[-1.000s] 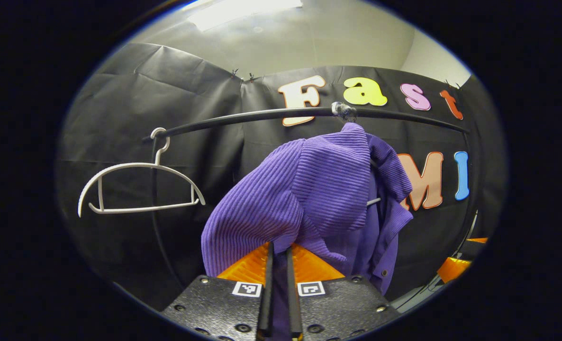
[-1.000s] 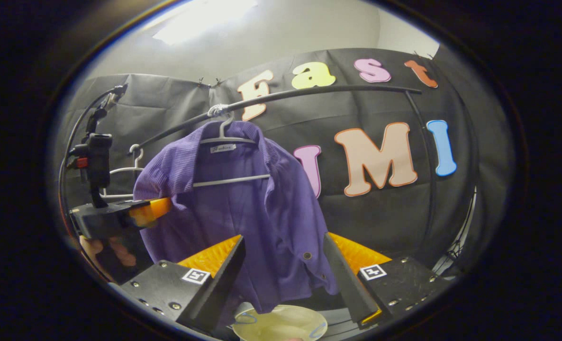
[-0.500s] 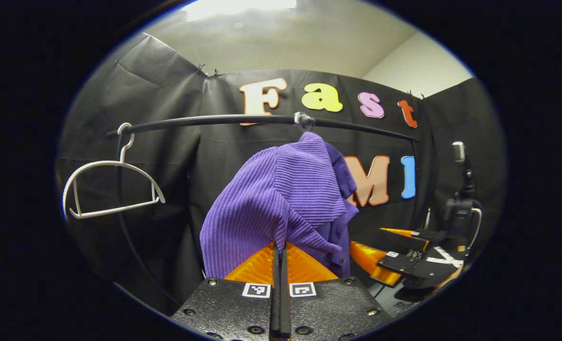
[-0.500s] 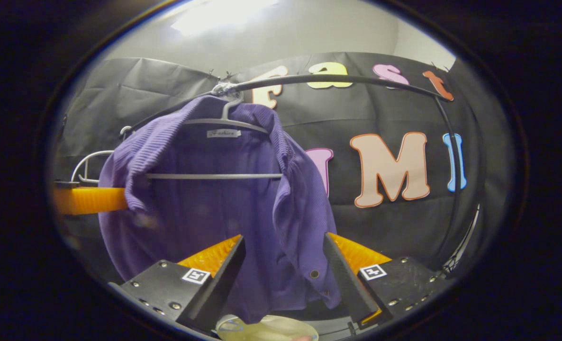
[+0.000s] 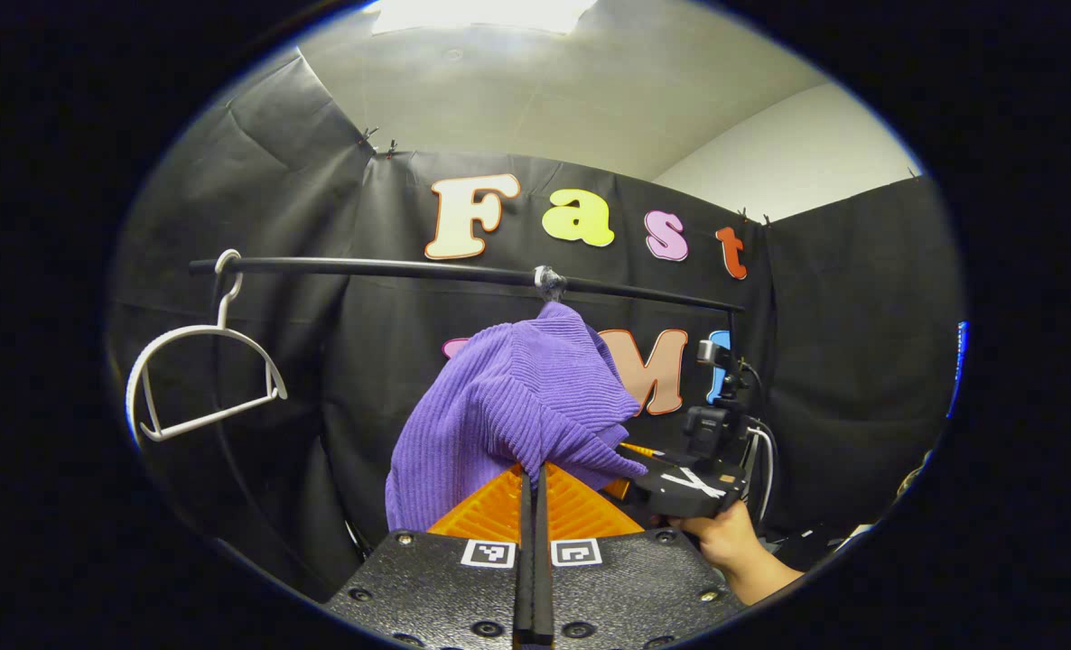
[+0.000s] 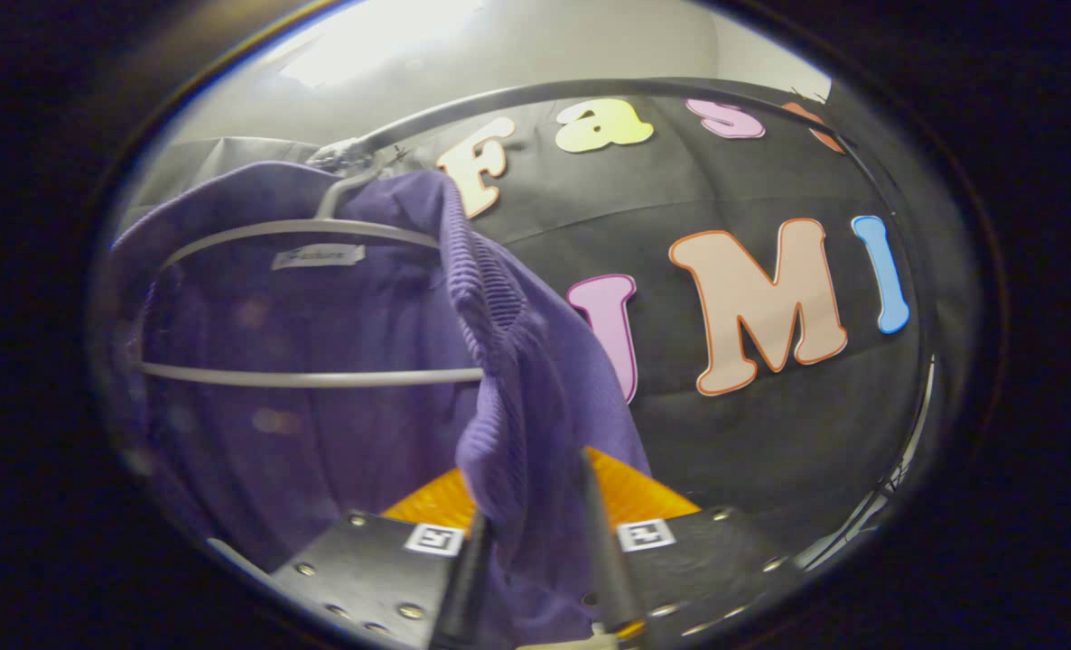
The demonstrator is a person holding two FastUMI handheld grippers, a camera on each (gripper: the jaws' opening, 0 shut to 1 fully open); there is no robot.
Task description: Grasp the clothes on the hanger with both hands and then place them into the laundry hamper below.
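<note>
Purple ribbed cloth is what both of my tools have: the shirt (image 5: pixel 517 397) hangs just ahead of and above my left gripper (image 5: pixel 532 506), whose jaws are pressed nearly flat together on a fold of its near shoulder. My right gripper (image 6: pixel 535 551) has its jaws drawn narrow with the front edge of the same shirt bunched between them, though I cannot tell for sure that both fingers press on it.

The shirt is on its grey hanger (image 6: pixel 319 298), hooked to the black rail (image 5: pixel 391 268) above my jaws. If I pull straight down, I judge the collar could catch on the hanger arms, or the whole hanger could come off the rail with the cloth; a thin pinch may also slip.

From my left jaws I see my right tool farther off with a hand (image 5: pixel 734 542) under it. An empty white hanger (image 5: pixel 201 370) hangs far left. The hamper below is out of sight, so my drop point is unconfirmed.
</note>
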